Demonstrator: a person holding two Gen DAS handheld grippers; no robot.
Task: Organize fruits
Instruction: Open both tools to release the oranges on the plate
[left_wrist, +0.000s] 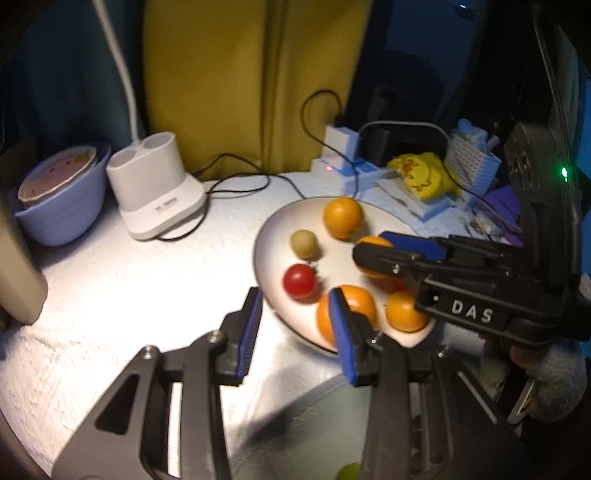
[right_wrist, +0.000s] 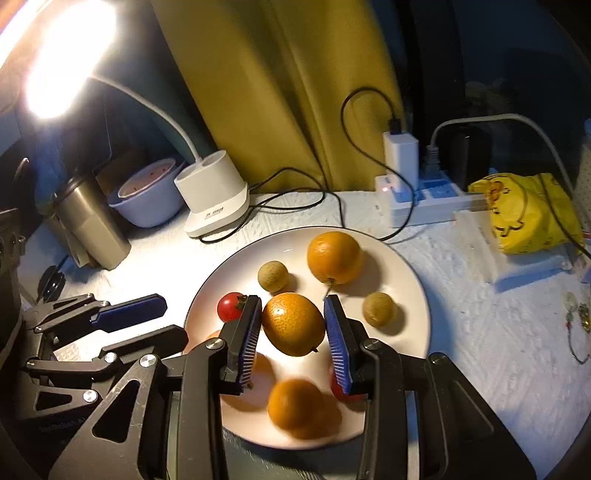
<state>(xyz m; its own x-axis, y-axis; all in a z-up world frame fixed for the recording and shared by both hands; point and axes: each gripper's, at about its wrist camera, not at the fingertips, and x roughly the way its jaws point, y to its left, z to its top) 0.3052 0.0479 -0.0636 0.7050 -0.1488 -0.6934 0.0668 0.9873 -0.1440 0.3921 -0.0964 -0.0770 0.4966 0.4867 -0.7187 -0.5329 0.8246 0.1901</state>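
Note:
A white plate (right_wrist: 410, 291) holds several oranges, two small greenish-brown fruits (right_wrist: 273, 275) and cherry tomatoes (right_wrist: 229, 305). My right gripper (right_wrist: 291, 326) hangs over the plate with its jaws on either side of an orange (right_wrist: 293, 323), with small gaps showing, so a grip is unclear. The same gripper reaches in from the right in the left wrist view (left_wrist: 388, 245). My left gripper (left_wrist: 295, 325) is open and empty at the plate's near left rim (left_wrist: 264, 236), next to a tomato (left_wrist: 299, 280) and an orange (left_wrist: 354, 302).
A white lamp base (left_wrist: 155, 188) with cables, a blue bowl (left_wrist: 55, 206), a metal cup (right_wrist: 92, 221), a power strip with chargers (right_wrist: 417, 195) and a yellow bag (right_wrist: 524, 212) stand around the plate on the white table. A green fruit (left_wrist: 349, 470) shows at the bottom edge.

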